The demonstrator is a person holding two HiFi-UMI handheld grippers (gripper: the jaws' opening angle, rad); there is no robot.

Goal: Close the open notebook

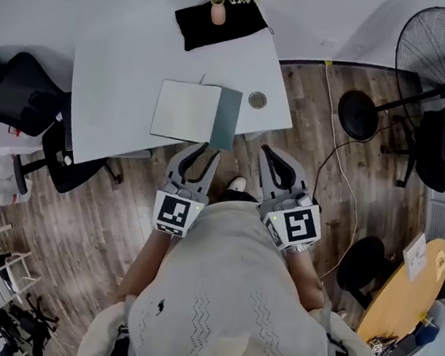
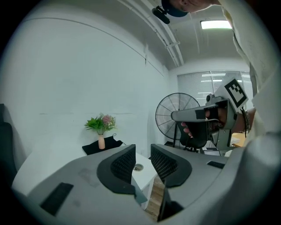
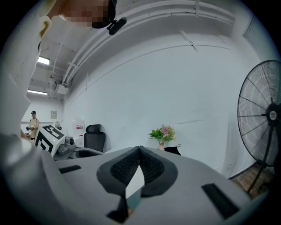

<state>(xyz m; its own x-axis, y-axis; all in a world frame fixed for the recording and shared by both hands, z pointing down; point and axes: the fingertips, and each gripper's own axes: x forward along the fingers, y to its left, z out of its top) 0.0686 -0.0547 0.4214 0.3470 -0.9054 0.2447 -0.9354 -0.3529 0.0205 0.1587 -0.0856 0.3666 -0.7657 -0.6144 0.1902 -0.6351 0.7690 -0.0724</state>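
Notebook (image 1: 186, 112): flat at the table's near edge, white face up, teal strip along its right side; just beyond the left fingertips, ahead and left of the right ones.
Left gripper (image 1: 201, 153): released, 2 jaws apart, nothing between the pads; the notebook's teal corner shows low in the gap.
Right gripper (image 1: 269, 153): clenched, tips together, empty, just beside the left gripper.
Table (image 1: 124, 58): white, ahead of both grippers.
Disc (image 1: 257, 100): small, round, right of the notebook, ahead of the right fingers.
Vase (image 1: 218, 9): flowers, on a black cloth (image 1: 232, 27), far end, well beyond the fingers.
Fan (image 1: 442, 71): on the floor, far right of the right fingers.
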